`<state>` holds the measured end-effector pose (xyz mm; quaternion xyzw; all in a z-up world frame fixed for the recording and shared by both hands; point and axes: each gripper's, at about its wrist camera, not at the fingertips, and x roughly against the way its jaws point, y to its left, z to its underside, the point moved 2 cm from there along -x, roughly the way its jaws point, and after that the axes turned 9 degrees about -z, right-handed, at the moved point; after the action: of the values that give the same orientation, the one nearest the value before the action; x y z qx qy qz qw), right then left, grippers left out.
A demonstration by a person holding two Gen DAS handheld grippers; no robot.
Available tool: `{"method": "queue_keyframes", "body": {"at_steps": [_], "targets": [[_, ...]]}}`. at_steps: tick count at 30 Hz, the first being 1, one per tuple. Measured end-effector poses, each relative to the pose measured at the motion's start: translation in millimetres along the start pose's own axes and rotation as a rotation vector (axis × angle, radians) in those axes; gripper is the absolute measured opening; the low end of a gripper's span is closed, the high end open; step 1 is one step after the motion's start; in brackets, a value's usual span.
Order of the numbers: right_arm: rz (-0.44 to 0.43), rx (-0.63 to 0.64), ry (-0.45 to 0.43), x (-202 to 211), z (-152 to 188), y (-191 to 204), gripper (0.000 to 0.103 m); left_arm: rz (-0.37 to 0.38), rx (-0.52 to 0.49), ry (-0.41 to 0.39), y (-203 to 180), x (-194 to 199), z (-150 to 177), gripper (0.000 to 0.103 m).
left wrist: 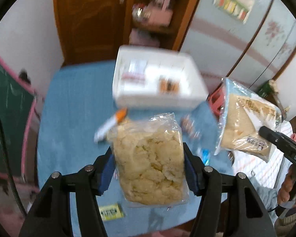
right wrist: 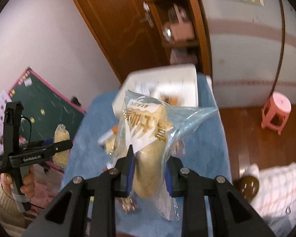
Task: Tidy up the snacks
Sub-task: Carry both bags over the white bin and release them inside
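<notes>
Two bags of snacks are up in the air, one in each claw, both clear of the blue-covered bench (left wrist: 69,118).

Left claw (left wrist: 148,169): jaws set partway apart, blue pads pressed against the two sides of a clear bag of pale crackers (left wrist: 150,162). Bag stands lengthwise between the fingers, its crimped top end pointing away from the camera. From the right wrist view the same bag (right wrist: 61,146) hangs in that claw off to the side, with a hand (right wrist: 19,179) wrapped round the handle.

Right claw (right wrist: 148,169): jaws drawn in tight on a printed bag (right wrist: 146,138) with a blue-tinted wrapper and a long tan piece inside. Loose plastic flares out to one side. From the left wrist view this printed bag (left wrist: 246,124) hangs tilted off the bench edge.

White foam box (left wrist: 157,79) sits open at the far end of the bench, a few small packets inside, blurred. Loose items left on the cloth: an orange-and-white wrapper (left wrist: 112,124), a yellow-green pack (left wrist: 110,213) near the front edge.

Pink stool (right wrist: 276,114) on the wood floor beside the bench.
</notes>
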<state>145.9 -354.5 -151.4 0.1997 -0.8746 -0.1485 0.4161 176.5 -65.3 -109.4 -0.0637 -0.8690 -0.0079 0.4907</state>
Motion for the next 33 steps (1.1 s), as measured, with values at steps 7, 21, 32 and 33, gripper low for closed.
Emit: {"method": "queue_keyframes", "body": {"at_steps": [7, 21, 32, 33], "targets": [[0.048, 0.101, -0.13, 28.2, -77.7, 29.0, 0.026, -0.008, -0.071, -0.145, -13.1, 46.1, -91.3, 0.06], [0.129, 0.067, -0.172, -38.5, -184.5, 24.9, 0.027, -0.09, -0.151, -0.172, -16.0, 3.3, -209.9, 0.06], [0.198, -0.052, -0.04, -154.3, -204.0, -21.4, 0.028, -0.087, -0.172, -0.063, -18.2, -108.4, -232.8, 0.06], [0.203, -0.059, -0.024, -163.8, -204.3, -25.5, 0.029, -0.091, -0.174, -0.054, -18.5, -117.5, -233.5, 0.06]]}}
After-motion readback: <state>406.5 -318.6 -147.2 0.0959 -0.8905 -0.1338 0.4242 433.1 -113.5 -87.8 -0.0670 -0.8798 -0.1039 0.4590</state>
